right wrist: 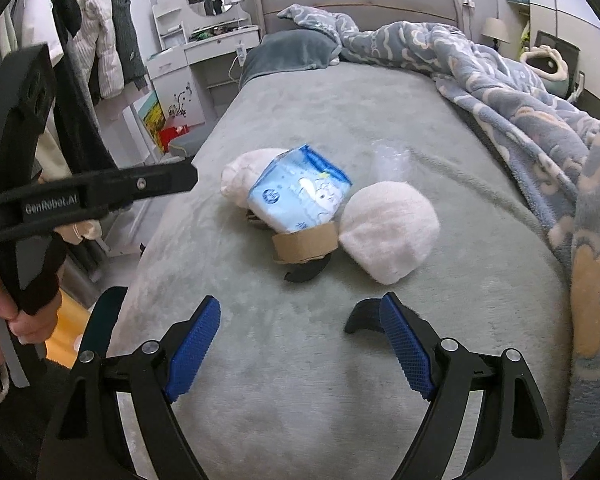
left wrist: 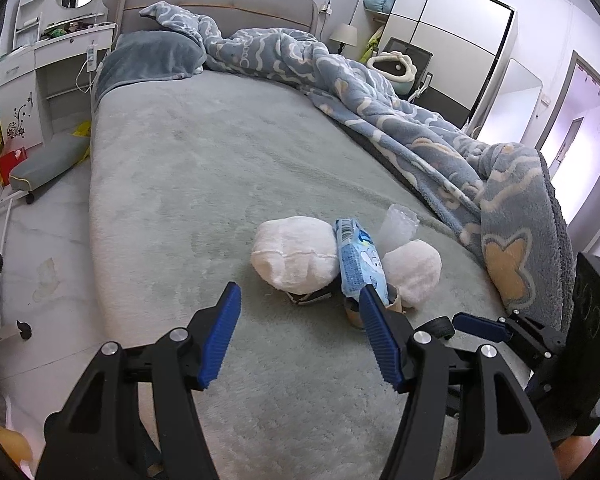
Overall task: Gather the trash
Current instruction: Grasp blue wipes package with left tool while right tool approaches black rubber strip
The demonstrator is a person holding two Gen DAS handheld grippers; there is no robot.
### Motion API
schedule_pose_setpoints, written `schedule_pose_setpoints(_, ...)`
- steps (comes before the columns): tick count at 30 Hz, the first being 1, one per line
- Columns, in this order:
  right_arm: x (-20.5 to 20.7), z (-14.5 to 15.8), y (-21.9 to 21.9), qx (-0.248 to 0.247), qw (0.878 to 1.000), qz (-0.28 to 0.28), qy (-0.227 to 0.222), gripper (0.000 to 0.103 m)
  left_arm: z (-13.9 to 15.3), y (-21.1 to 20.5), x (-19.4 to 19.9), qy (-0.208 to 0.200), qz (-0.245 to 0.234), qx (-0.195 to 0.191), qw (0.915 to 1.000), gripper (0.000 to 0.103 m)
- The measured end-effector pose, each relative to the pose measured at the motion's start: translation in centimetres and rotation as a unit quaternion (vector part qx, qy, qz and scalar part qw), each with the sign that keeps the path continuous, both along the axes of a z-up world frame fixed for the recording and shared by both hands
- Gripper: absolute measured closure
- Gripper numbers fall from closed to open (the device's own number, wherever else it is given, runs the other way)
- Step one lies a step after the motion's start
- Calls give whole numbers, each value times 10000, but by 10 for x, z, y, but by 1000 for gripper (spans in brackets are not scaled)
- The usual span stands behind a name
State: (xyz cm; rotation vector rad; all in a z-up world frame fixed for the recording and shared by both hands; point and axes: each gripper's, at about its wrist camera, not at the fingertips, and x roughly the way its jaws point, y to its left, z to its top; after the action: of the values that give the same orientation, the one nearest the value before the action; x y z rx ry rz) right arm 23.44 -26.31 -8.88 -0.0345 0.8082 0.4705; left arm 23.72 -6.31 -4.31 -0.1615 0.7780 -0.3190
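Right wrist view shows both the right gripper (right wrist: 300, 344) and left gripper (left wrist: 298, 334) spread and empty – closing carelessly on the leaning blue packet (right wrist: 300, 192) could snag the white plush bundles (right wrist: 388, 232) beside it – or topple it off the cardboard roll (right wrist: 304, 246).

Open left gripper (left wrist: 298, 294) near blue packet (left wrist: 358, 258)

We're looking at a matt, fuzzy grey-green bed cover (right wrist: 300, 360). The blue packet (right wrist: 300, 196) is reading as glossy printed plastic film. The tape roll (right wrist: 304, 242) is showing plain brown cardboard, matt. Two white bundles (right wrist: 388, 232) are looking like soft fleecy cloth. The quilt (left wrist: 380, 92) is plush fleece. Gripper pads (right wrist: 194, 350) are showing ribbed blue rubber on matt black plastic.
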Motion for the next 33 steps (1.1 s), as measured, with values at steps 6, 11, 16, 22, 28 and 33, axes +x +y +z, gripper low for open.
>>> schedule_pose_setpoints(6, 5, -2, -8, 22, 9999, -100, 46, 20, -4, -8, 2, 8, -66, -26, 10000, 38)
schedule_pose_setpoints(11, 4, -8, -12, 13, 9998, -155, 93, 19, -6, -13, 3, 27, -83, -69, 9999, 38)
schedule_pose_setpoints(16, 7, -14, -16, -8, 9996, -215, 155, 19, -9, -16, 5, 68, -80, -113, 9999, 38)
schedule_pose_setpoints(22, 11, -21, -22, 0, 9991, -333, 243, 18, -12, -19, 7, 109, -97, -131, 9998, 38)
schedule_pose_setpoints(28, 16, -27, -29, 84, 9985, -423, 344, 17, -16, -21, 11, 165, -114, -221, 9996, 38)
schedule_pose_setpoints(33, 17, -30, -32, 68, 9981, -486, 376, 16, -19, -26, 14, 232, -154, -332, 9991, 41)
